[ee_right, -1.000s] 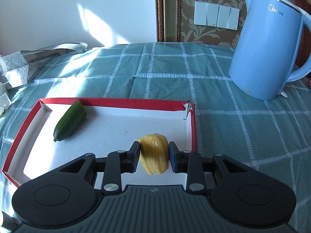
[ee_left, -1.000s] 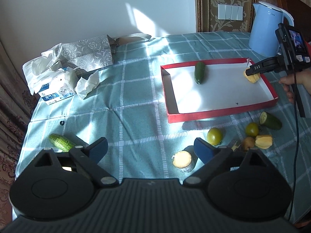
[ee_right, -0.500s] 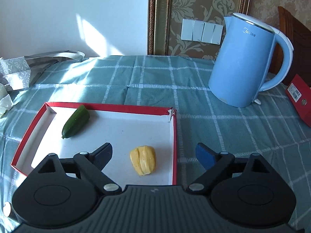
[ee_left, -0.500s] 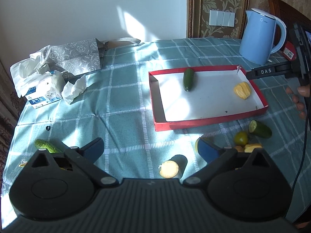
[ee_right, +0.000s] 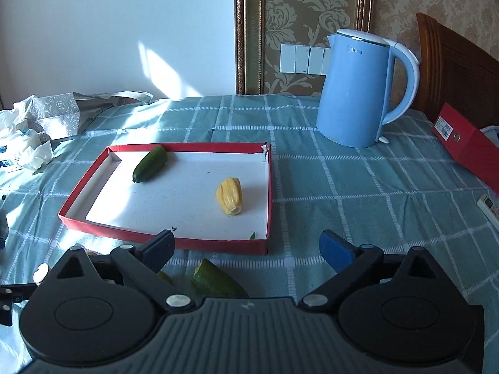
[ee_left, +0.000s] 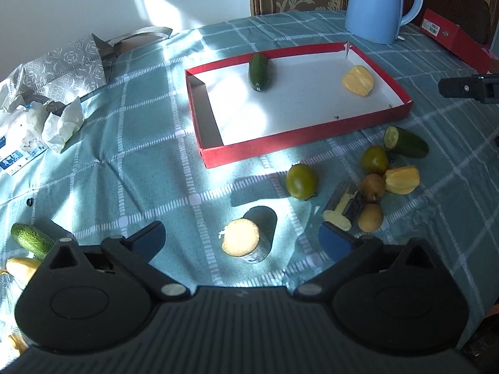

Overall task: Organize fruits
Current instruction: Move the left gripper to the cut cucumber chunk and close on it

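Left wrist: left gripper [ee_left: 241,238] jaws spread, empty, poised over yellow slice [ee_left: 240,241] at 6 o'clock, likely next pick. Loose fruits [ee_left: 371,184] at 4 o'clock await sorting.

Right wrist: right gripper [ee_right: 246,249] released, empty. Red tray [ee_right: 218,244] holds cucumber [ee_right: 149,163] at 11, yellow fruit [ee_right: 230,196] centre; shadowed piece near 6 possibly cucumber.

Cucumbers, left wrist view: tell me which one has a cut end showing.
The cucumber right of the red tray, beside the green fruit: its pale cut face shows. The cucumber in the tray and the speckled cucumber look whole.
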A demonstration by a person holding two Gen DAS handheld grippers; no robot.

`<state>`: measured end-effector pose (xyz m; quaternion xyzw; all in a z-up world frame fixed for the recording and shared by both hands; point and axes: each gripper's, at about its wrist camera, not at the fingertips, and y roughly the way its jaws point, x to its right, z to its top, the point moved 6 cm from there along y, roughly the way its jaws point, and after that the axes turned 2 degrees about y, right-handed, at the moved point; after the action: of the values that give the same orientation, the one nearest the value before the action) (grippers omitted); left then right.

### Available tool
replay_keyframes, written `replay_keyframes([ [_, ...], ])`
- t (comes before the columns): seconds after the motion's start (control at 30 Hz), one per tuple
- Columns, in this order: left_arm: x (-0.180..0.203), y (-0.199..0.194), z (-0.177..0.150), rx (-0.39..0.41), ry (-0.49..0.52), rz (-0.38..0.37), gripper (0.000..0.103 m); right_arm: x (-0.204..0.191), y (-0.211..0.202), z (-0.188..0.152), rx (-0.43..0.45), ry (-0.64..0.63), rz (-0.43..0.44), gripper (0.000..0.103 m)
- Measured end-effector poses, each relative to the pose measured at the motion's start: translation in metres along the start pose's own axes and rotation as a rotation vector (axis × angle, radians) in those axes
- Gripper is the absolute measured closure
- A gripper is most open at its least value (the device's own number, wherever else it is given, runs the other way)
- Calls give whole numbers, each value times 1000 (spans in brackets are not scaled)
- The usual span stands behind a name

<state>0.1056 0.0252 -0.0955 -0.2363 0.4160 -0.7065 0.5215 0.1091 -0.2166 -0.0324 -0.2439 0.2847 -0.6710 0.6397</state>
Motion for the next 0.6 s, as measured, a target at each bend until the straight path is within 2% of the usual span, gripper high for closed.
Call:
replay_keyframes([
  [0.1,-6,16,1,-70,-66,-26,0,0,-5,-7,-14,-8,9,3],
  [0.23,-14,23,2,-91,-155,-30,0,-4,-11,-13,-2,-39,-2,3],
  [0.4,-19,31,-2,-120,-204,-3,0,-12,-14,-19,-8,-70,24,3],
  [0.5,-18,38,-5,-147,-203,20,8,-15,-13,-21,-19,-82,28,3],
  [0.57,-19,41,-7,-163,-216,15,15,-18,-13,-22,-21,-94,27,3],
  [0.6,-20,42,-8,-166,-226,7,15,-19,-13,-22,-20,-101,25,3],
])
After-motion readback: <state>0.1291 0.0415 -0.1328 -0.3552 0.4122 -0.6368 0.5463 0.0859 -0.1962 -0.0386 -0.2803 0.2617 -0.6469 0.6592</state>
